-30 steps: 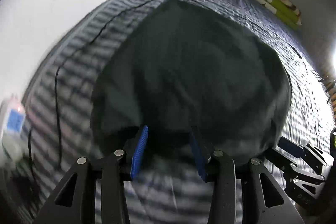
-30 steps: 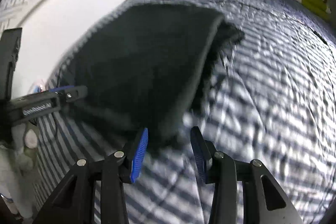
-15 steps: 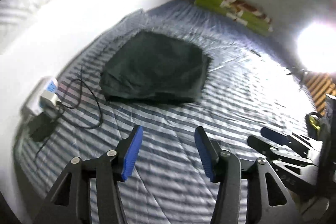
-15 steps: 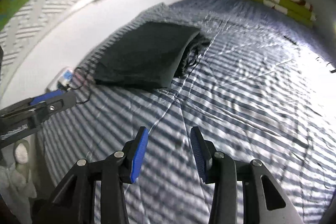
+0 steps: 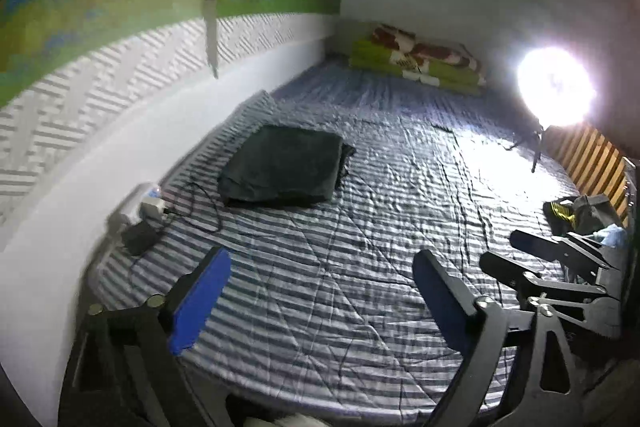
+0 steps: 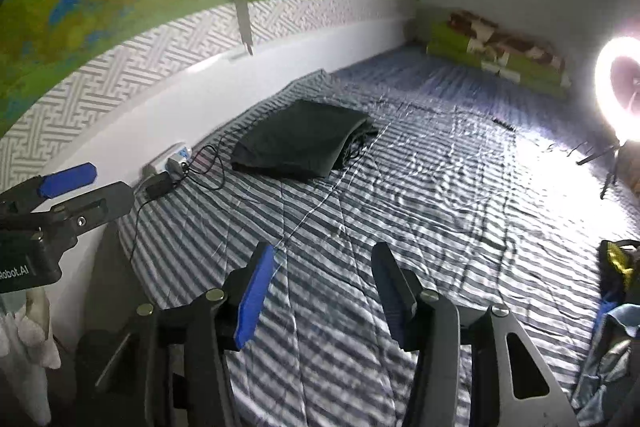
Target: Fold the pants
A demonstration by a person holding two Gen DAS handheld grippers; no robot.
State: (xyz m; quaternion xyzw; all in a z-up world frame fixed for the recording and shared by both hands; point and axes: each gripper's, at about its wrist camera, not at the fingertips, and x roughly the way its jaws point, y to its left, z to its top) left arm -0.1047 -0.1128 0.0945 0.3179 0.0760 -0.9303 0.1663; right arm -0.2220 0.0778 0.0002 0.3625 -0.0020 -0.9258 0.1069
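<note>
1. Pants (image 5: pixel 284 169) lie folded into a dark, flat rectangle on your striped bedspread (image 5: pixel 360 267), toward the far left side of the bed and close to the white wall (image 5: pixel 120 147).
2. From your right wrist camera, the same bundle shows a loose fringe of fabric spilling out along its right edge, with the top layer lying smooth.
3. Your left gripper (image 5: pixel 320 303) hangs above the near part of the bed with its blue-padded jaws spread wide and nothing between them.
4. Your right gripper (image 6: pixel 322 291) is also parted and empty, pointing over bare stripes well short of the folded clothing.
5. Neither tool touches the fabric; both are well apart from it.
6. In the left camera your right tool appears at the far right edge, and in the right camera the left one shows at the far left edge.
7. A power strip (image 6: pixel 170 157) with a plugged-in adapter sits against the wall just left of the bundle, and a black cable (image 5: pixel 200 203) loops across the stripes beside it.
8. A ring light (image 5: pixel 554 93) on a small tripod glares from the right side of the bed, washing out the cover beneath it.
9. A green patterned blanket (image 5: pixel 416 63) is stacked at the far end against the back wall.
10. A heap of dark and yellow items (image 5: pixel 576 215) rests near the right edge of the bed.
</note>
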